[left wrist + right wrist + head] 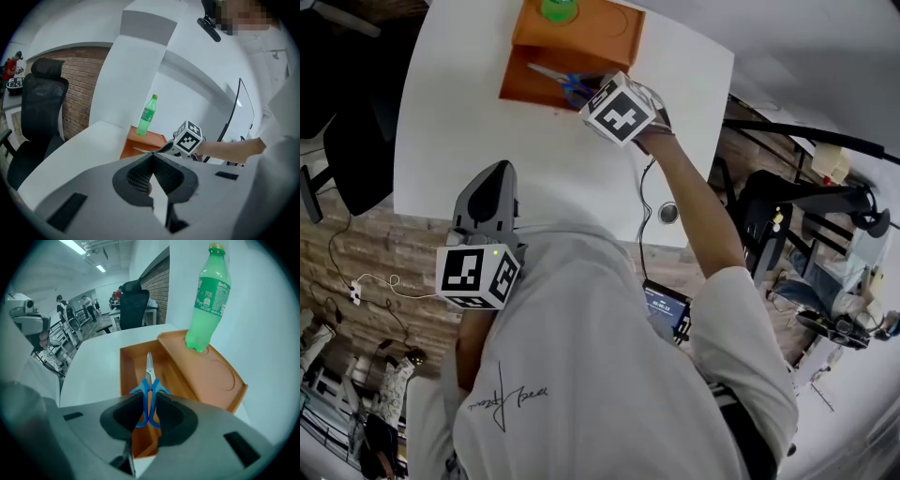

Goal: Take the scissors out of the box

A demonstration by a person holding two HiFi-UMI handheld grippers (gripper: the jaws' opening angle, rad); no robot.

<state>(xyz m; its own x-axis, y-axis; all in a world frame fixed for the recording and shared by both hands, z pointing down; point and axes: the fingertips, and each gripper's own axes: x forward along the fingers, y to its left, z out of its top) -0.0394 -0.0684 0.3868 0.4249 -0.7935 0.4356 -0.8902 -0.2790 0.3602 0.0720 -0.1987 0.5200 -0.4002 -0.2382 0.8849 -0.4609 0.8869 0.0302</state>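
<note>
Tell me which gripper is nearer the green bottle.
Right. The right gripper is at the orange box the green bottle stands on, jaws shut on the scissors; the left gripper hangs back over the table's near edge.

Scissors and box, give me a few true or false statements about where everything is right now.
1. The right gripper is shut on the blue handles of the scissors. True.
2. The green bottle lies on its side inside the box. False: it stands upright on the orange tray beside the open compartment.
3. The left gripper holds the box. False: its jaws are together on nothing, well away from the box.
4. The scissors' blades point away from the right gripper, along the open compartment. True.
</note>
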